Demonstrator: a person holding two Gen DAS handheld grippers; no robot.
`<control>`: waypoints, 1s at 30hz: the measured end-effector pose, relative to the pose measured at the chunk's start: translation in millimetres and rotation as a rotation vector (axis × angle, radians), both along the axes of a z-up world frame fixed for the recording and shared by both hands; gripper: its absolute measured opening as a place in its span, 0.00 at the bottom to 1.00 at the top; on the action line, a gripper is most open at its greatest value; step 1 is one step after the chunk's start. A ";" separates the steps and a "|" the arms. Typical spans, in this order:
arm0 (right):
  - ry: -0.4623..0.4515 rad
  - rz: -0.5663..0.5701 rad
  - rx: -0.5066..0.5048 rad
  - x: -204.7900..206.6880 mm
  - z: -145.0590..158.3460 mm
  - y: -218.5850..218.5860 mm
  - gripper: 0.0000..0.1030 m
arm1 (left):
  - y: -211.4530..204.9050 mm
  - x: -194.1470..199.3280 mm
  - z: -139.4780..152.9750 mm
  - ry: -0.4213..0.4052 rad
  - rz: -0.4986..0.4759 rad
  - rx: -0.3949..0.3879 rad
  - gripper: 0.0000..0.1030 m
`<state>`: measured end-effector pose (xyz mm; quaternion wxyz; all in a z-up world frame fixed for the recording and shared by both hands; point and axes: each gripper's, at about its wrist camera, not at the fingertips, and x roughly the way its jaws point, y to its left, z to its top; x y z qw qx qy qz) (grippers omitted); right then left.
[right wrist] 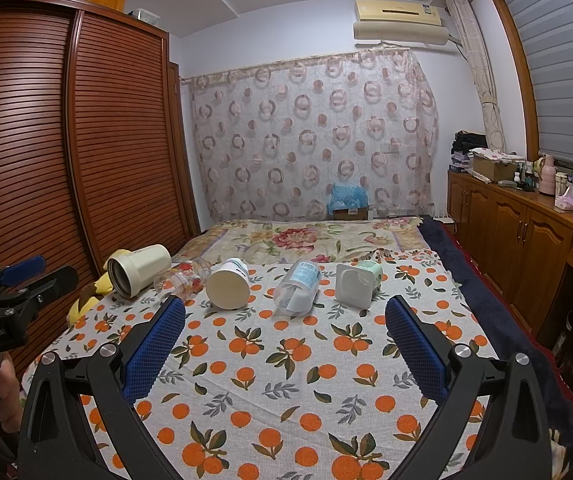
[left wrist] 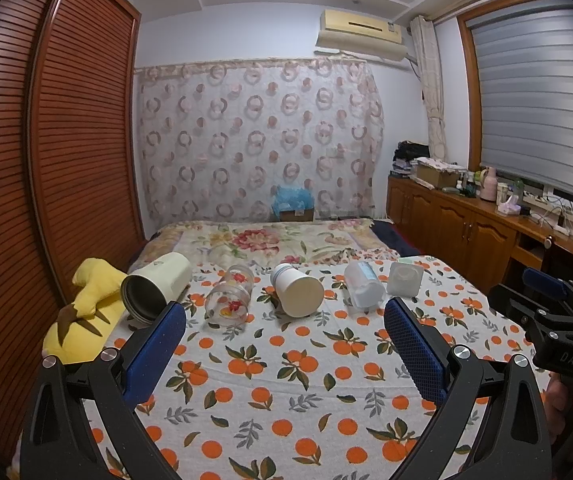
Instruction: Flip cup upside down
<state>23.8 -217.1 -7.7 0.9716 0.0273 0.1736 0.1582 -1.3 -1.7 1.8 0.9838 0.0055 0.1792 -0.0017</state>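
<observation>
You have five cups lying on their sides in a row across the middle of the frame, on the orange-print bedspread (left wrist: 286, 380); none is flipped yet, and the task does not say which one is meant.

Far left, the cream tumbler (left wrist: 156, 286) rests with its dark mouth toward you, just beside the yellow plush toy (left wrist: 82, 320). If you tip it carelessly, I'd expect it to roll into the toy or off the bed edge.

Next, the clear glass with flowers (left wrist: 230, 294) is probably the slickest and hardest to judge by its edges; a light pinch could let it slip.

At centre, the white paper cup (left wrist: 296, 288) shows its flat base; too much squeeze would likely crush it.

Right of that lie the clear plastic cup (left wrist: 362, 288) and the square frosted cup (left wrist: 404, 278), near each other, so reaching for one may knock the other.

Your left gripper (left wrist: 285, 320) is spread wide and holds nothing, well short of the row. Your right gripper (right wrist: 285, 316) is likewise released and empty, low in its own view. The soft bedding may let an inverted cup topple.
</observation>
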 end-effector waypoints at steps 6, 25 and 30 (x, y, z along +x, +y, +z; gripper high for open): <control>0.008 0.001 0.001 1.3 -1.8 -0.7 0.98 | -1.0 5.5 0.5 0.027 -0.004 -0.003 0.93; 0.209 -0.015 -0.044 137.4 -16.8 -21.9 0.81 | -6.6 108.6 -30.3 0.181 -0.139 0.021 0.93; 0.286 -0.024 -0.043 186.0 -15.3 -27.6 0.77 | -14.1 135.4 -36.4 0.222 -0.171 0.036 0.93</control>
